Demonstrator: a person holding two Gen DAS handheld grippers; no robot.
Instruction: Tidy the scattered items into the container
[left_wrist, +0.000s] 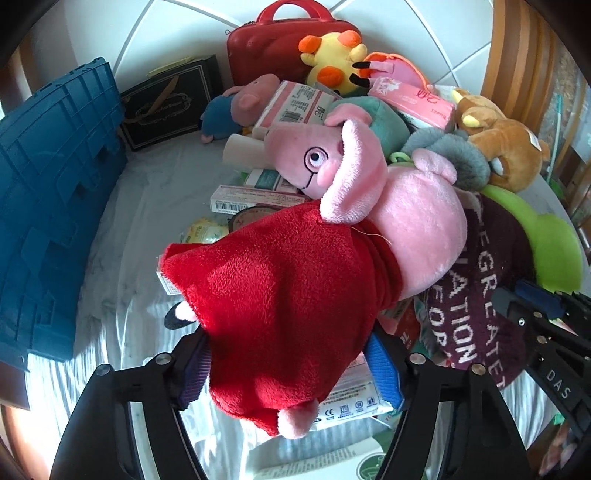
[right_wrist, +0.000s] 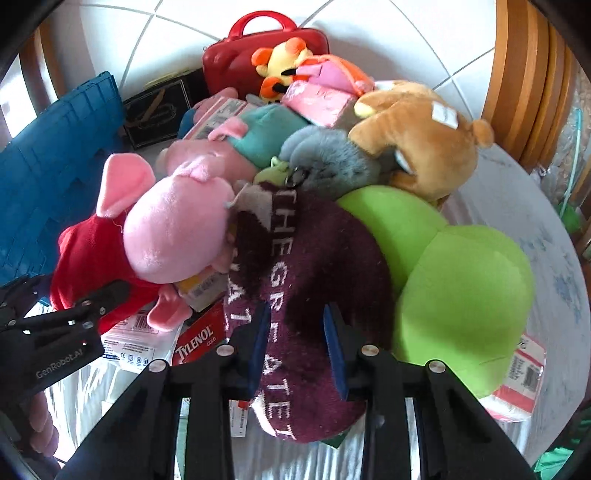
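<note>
Black fingers (right_wrist: 255, 343), seemingly blue-padded.

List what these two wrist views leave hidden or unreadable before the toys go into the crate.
- Blue crate: cut off by the frame edge in both views; only its outer wall shows, never its inside.
- Maroon knit lettering: folded, and partly covered by the right gripper.
- Boxes under the pig plush: left wrist view, its red dress covers them.
- Grey plush: wedged among other toys, its shape unclear.
</note>
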